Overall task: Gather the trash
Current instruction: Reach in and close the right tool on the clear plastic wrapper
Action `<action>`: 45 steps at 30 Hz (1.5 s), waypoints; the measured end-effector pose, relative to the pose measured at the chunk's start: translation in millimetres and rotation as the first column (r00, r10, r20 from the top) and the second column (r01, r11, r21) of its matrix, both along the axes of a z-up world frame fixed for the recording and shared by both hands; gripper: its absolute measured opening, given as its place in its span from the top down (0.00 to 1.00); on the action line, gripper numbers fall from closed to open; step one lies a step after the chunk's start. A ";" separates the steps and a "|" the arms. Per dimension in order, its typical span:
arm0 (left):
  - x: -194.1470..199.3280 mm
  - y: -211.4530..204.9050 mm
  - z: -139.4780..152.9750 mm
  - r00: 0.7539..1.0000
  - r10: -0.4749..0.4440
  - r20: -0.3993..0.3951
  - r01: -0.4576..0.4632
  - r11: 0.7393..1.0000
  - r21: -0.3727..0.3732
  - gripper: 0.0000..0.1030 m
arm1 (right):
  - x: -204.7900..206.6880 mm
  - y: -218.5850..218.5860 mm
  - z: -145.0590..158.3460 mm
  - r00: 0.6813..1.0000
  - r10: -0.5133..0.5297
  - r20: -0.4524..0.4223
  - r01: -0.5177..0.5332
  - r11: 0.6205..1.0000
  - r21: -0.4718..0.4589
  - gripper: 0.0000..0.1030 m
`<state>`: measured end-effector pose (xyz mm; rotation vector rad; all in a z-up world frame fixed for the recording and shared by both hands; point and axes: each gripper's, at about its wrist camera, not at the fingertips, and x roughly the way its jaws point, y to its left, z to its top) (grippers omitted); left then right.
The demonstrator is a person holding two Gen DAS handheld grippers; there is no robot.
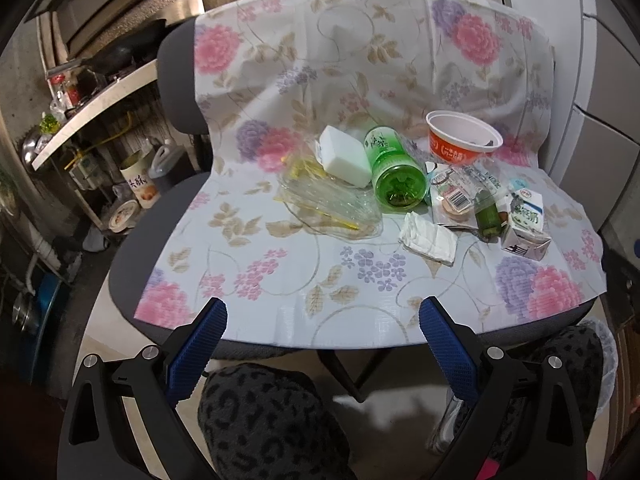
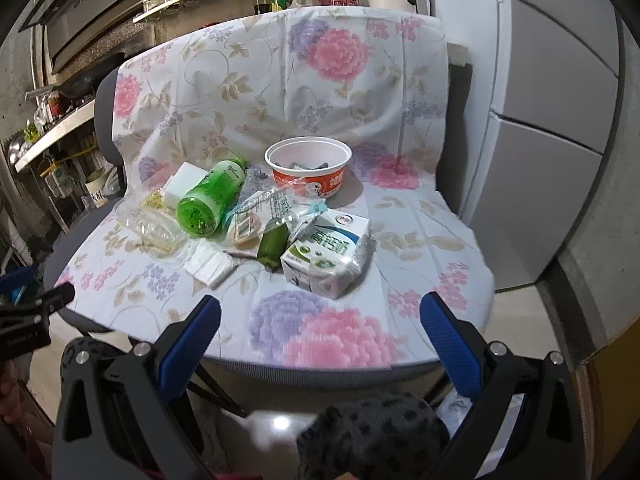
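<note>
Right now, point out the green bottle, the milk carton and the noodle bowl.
green bottle [image 1: 394, 168]: left wrist view, on its ribbed side near the base.
milk carton [image 2: 326, 256]: right wrist view, on its printed top face.
noodle bowl [image 2: 308, 186]: right wrist view, on its orange outer wall.

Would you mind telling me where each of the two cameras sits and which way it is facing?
Left wrist: on the left hand-held gripper, open, looking forward and down at the chair's floral cloth from its left front; patterned knees show below.
Right wrist: on the right hand-held gripper, open, facing the same seat from further right, milk carton nearest; a knee shows below.
Shared: green bottle, orange bowl, tissue.
</note>
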<state>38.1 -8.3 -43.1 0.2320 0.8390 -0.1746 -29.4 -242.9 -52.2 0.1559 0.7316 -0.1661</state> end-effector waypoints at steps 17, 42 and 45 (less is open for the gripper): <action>86.4 -24.3 -33.5 0.999 -0.036 -0.015 0.035 0.999 -0.029 0.08 | 112.3 -26.7 -53.5 0.994 0.085 -0.071 -0.068 0.976 0.209 0.36; 142.3 -80.9 -12.3 0.990 -0.138 -0.020 0.136 0.987 -0.084 0.10 | 137.3 -26.7 6.7 0.968 0.117 0.223 -0.173 0.953 0.249 0.98; 156.6 -95.2 -6.4 0.989 -0.149 -0.020 0.147 0.985 -0.087 0.11 | 125.6 -26.8 25.7 0.961 0.101 0.257 -0.142 0.979 0.147 0.98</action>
